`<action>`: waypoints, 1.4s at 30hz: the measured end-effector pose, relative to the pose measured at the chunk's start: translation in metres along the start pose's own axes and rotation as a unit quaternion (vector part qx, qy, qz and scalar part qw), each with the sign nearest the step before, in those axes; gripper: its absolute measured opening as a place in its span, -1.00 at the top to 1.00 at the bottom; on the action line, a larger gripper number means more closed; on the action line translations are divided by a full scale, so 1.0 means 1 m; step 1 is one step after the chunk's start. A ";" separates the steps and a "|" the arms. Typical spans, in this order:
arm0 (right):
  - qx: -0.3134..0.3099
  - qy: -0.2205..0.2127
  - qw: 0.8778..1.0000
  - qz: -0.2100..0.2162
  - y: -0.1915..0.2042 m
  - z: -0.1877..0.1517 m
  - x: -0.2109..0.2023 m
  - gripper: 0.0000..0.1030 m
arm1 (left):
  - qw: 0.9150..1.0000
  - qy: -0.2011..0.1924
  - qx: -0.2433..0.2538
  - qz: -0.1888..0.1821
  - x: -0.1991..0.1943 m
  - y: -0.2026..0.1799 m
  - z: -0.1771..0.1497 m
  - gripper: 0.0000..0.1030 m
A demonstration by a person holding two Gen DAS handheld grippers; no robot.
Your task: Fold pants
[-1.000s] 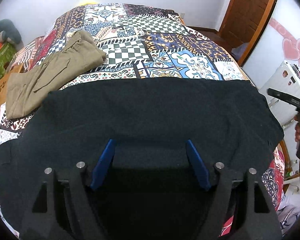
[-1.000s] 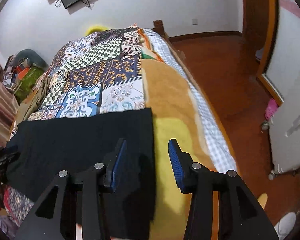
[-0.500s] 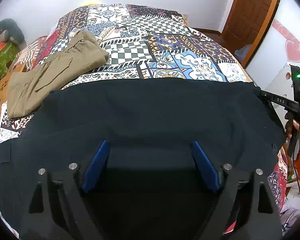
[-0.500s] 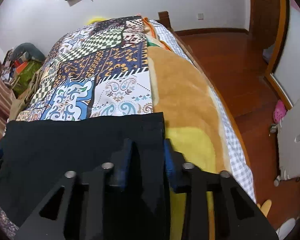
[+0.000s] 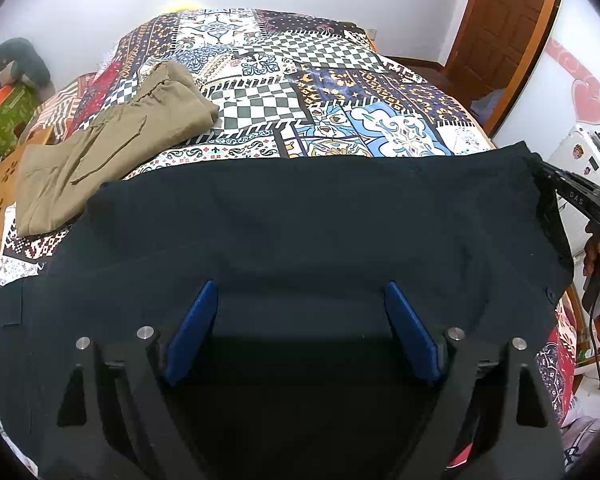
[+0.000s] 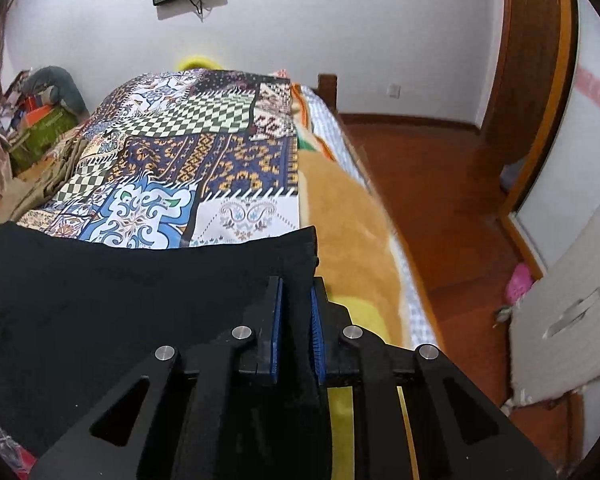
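Left wrist view is taking in the whole bed [image 5: 340,80] under its patchwork cover, with the black pants [image 5: 300,220] lying spread flat across the near end, running from the left edge to the right edge. A second pair, the khaki pants [image 5: 100,152], is sitting already folded at the far left, just beyond the black cloth. The left claw [image 5: 300,332] is hanging over the near middle of the black pants with its jaws spread wide, pinching nothing. At the right edge the right claw [image 5: 572,196] is biting the cloth's corner, a hand [image 5: 596,248] behind it.

Right wrist view is showing what the other cannot: the right claw [image 6: 296,320] is closing, its blue pads [image 6: 276,332] nipping the right-hand edge of the black pants [image 6: 140,300], with a brown and yellow blanket [image 6: 348,232] and the wooden floor [image 6: 440,200] beyond.

The step in hand looks like gathering the first grip for a fold. Next, the left claw probably needs to drop and take the cloth, so both ends can be carried over together.
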State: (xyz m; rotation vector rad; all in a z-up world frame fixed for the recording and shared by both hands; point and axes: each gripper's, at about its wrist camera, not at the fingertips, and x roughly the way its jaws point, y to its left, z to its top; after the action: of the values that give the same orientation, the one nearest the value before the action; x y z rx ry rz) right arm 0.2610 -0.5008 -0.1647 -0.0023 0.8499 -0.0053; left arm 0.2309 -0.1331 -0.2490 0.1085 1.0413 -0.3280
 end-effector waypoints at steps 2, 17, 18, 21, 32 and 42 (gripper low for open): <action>-0.011 -0.006 1.000 -0.011 0.003 0.003 -0.002 0.78 | 1.000 0.002 -0.003 0.001 0.000 0.001 0.001 -0.68; 0.044 -0.031 0.999 -0.004 -0.024 0.024 -0.007 0.81 | 0.994 -0.057 -0.037 0.084 -0.049 0.060 0.032 -0.68; 0.051 -0.025 0.998 0.010 -0.026 0.023 -0.005 0.81 | 0.994 -0.047 -0.047 0.088 -0.044 0.069 0.031 -0.68; 0.063 0.012 0.997 0.033 -0.028 0.015 0.005 0.64 | 0.993 -0.019 -0.073 0.089 -0.031 0.087 0.020 -0.68; 0.078 0.043 0.994 0.055 -0.020 -0.009 0.032 0.75 | 0.992 0.010 -0.082 0.097 -0.007 0.087 -0.003 -0.73; 0.038 -0.006 0.998 0.044 -0.011 0.001 0.010 0.91 | 0.992 0.008 -0.084 0.097 -0.007 0.086 -0.003 -0.73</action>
State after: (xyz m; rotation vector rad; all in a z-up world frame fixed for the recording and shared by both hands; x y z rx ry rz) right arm 0.2679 -0.5119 -0.1713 0.1069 0.8367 0.0447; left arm 0.2526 -0.0499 -0.2504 0.0609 1.0610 -0.0619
